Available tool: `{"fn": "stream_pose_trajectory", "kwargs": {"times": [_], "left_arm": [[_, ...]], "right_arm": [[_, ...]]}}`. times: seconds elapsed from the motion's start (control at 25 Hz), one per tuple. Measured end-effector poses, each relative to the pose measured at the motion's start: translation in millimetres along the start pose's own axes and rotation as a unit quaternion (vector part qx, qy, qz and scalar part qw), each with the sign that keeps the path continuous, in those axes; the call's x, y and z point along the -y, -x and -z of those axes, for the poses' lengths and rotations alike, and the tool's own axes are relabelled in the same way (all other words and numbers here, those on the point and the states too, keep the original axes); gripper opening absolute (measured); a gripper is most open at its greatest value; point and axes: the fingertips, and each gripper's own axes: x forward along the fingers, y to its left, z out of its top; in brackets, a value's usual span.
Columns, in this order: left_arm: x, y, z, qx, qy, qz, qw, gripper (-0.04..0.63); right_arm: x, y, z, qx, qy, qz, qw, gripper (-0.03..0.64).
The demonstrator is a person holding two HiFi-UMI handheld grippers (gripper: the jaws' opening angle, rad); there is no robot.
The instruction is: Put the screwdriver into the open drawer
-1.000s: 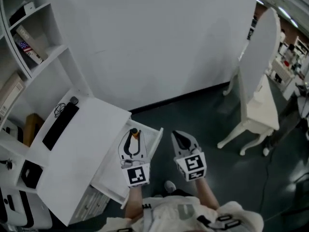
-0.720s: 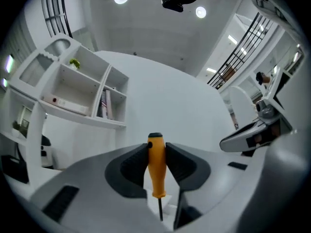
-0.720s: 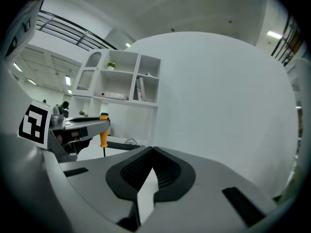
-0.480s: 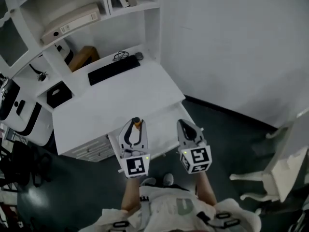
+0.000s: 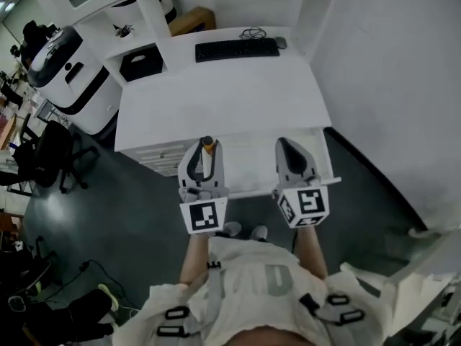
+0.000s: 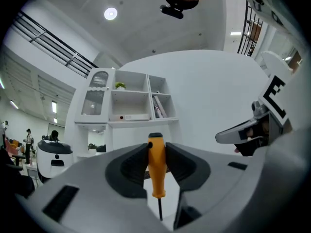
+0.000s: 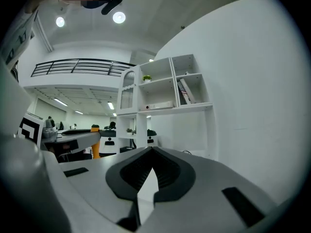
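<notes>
The screwdriver [image 5: 208, 147] has an orange handle and a thin dark shaft. My left gripper [image 5: 204, 157] is shut on the handle, which stands upright between the pads in the left gripper view, screwdriver [image 6: 156, 165], shaft pointing down. In the head view the left gripper hovers over the left part of the open white drawer [image 5: 248, 187], which juts from the front of the white desk [image 5: 216, 99]. My right gripper [image 5: 291, 158] hangs beside it over the drawer's right part, shut and empty; in its own view the right gripper [image 7: 151, 150] has its tips meeting.
A black keyboard [image 5: 236, 49], a mouse [image 5: 280, 42] and a black box [image 5: 140, 63] lie at the desk's back. A white machine [image 5: 68, 67] and a black office chair [image 5: 50, 153] stand to the left. A white wall runs along the right. White shelves [image 6: 129, 103] rise behind the desk.
The view has swung round, so the desk and its drawer now lie straight ahead instead of off to the left. Both grippers turned along with it, the left still holding the screwdriver.
</notes>
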Motion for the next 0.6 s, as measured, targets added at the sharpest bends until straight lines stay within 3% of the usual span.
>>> {"fn": "stream_pose_trajectory", "kwargs": {"times": [0.28,0.6], "left_arm": [[-32,11,-1,0.009,0.008,-0.029,0.9995,0.112],[-42,12,1,0.011,0.017,-0.027,0.9994,0.112]], "right_arm": [[-27,-17,1,0.003,0.005,-0.018,1.0,0.005],[-33,-15,1,-0.003,0.005,-0.009,1.0,0.005]]}}
